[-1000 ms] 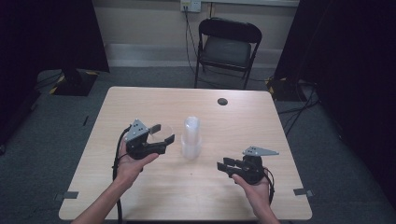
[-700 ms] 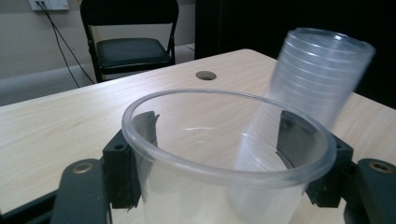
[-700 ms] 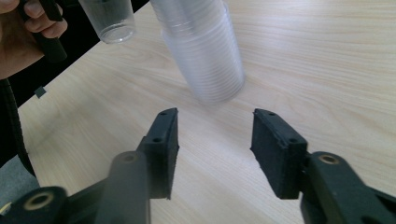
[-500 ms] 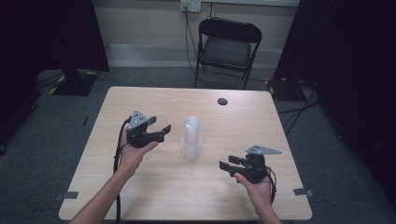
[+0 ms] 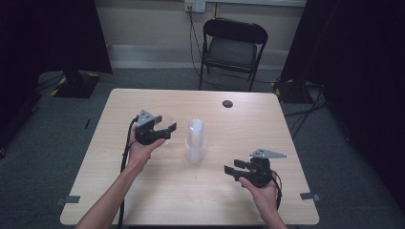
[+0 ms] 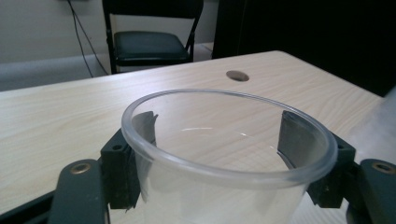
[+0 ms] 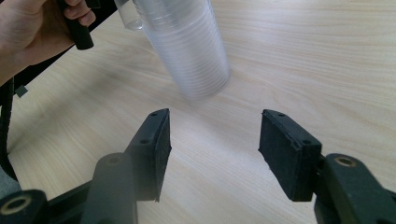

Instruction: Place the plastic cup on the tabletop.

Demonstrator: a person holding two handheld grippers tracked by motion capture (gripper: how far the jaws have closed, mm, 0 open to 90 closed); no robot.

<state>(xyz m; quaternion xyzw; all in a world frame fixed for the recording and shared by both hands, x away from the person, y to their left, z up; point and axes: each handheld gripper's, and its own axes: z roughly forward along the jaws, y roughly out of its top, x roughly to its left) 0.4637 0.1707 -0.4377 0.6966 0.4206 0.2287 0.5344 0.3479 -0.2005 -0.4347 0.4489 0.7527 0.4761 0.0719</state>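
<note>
A tall stack of clear plastic cups (image 5: 196, 140) stands upside down at the middle of the table (image 5: 119, 191); the right gripper view shows the stack (image 7: 187, 46) close ahead. My left gripper (image 5: 166, 132) is just left of the stack and shut on a single clear cup (image 6: 219, 196), its pads against the cup's two sides. Its jaws have just been opening a little, with the cup still between them. My right gripper (image 5: 233, 168) rests near the front right, pointing at the stack. It is open with nothing between its pads (image 7: 156, 140), and its jaws have just been opening.
A small dark round disc (image 5: 228, 103) lies at the table's far edge. A black folding chair (image 5: 232, 47) stands behind the table. Dark curtains hang to both sides. Each gripper trails a cable (image 5: 125, 157) toward the front edge.
My left hand has carried the cup away from the person and slightly right, closer to the stack, and lower. The right gripper's jaws have spread wider; that hand stayed put.
</note>
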